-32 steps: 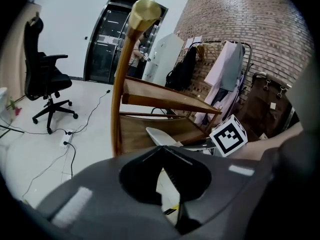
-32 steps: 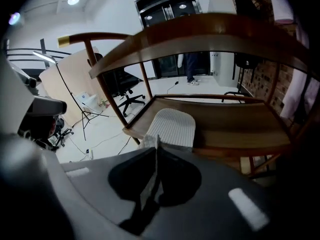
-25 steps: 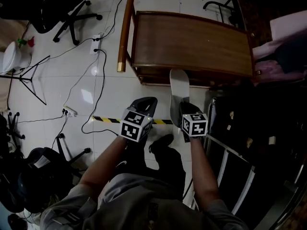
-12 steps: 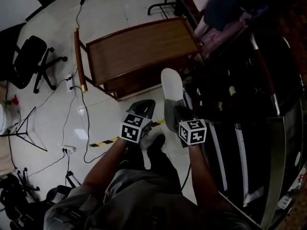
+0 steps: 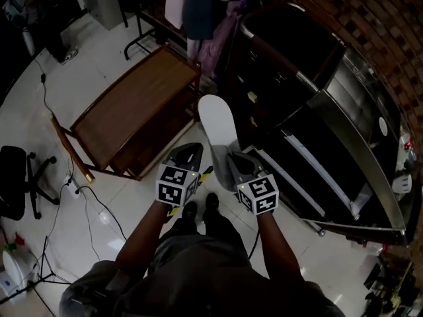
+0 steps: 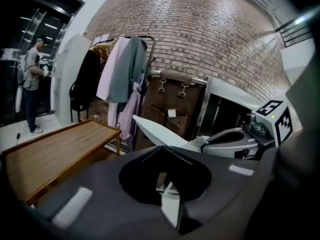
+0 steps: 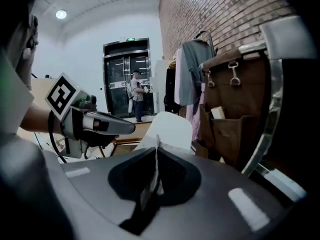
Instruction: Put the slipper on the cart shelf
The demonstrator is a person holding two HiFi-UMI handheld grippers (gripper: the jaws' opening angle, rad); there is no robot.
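Note:
A white slipper [image 5: 218, 125] sticks up and forward from my right gripper [image 5: 232, 162], which is shut on its near edge. In the right gripper view the thin edge is pinched between the jaws [image 7: 157, 146] and the slipper's sole [image 7: 170, 126] rises beyond them. My left gripper [image 5: 190, 156] hangs just left of it, jaws together with nothing in them. The left gripper view shows the slipper [image 6: 160, 133] and the right gripper [image 6: 202, 145] close at the right. The wooden cart [image 5: 125, 104], with a lower shelf [image 5: 155, 140], stands to the left of the slipper's tip.
A clothes rack with hanging garments [image 5: 198, 5] stands behind the cart. A dark cabinet with metal rails [image 5: 310, 131] fills the right, against a brick wall. An office chair [image 5: 13, 190] and floor cables [image 5: 92, 203] lie at the left. A person [image 6: 32, 84] stands far off.
Both grippers have risen with the slipper still in the right one. The view has swung round: the cart has shifted from the top centre to the left, the cabinet now fills the right.

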